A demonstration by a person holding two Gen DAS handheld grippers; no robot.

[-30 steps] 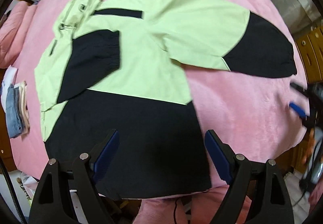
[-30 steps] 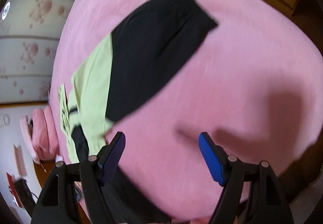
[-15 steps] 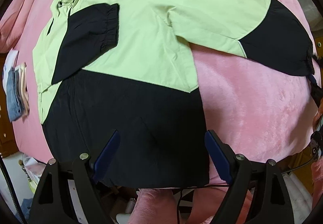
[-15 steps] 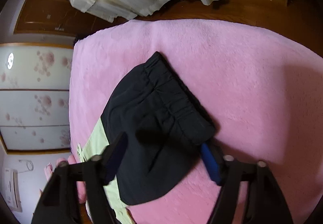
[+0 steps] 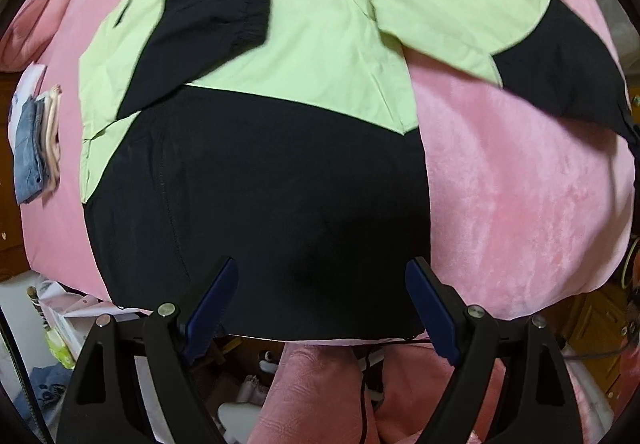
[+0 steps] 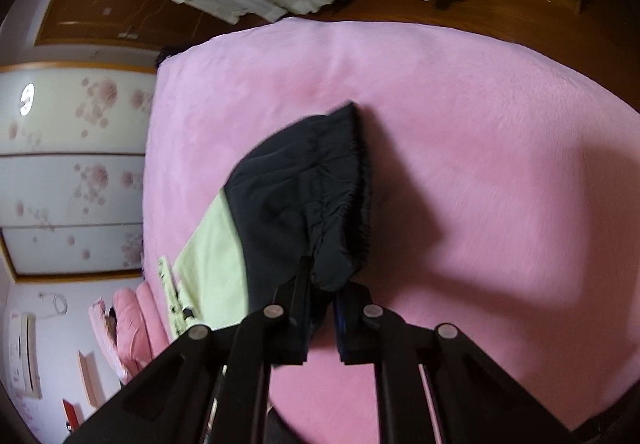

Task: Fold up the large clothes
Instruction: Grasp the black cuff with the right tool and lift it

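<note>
Closing on the black cuff of the jacket's outstretched sleeve, the right hand-held gripper now has the fabric pinched between its jaws. A second ago those jaws stood wide apart over bare pink blanket, with the sleeve ahead and to their left; half a second ago they straddled the cuff. The cuff bunches directly ahead of the fingertips and appears slightly raised off the bed.

The left hand-held gripper remains wide open and holds nothing. It hovers above the black hem of the jacket, which lies flat on the bed and fills most of the space ahead of the jaws. Since a second ago this gripper has moved closer to the hem. The other sleeve is already folded across the green chest, ahead and to the left. A small stack of folded clothes lies far to the left.

The change means the second sleeve is secured. The step in hand appears to be carrying it across the chest to match the first, before the body is folded.
</note>
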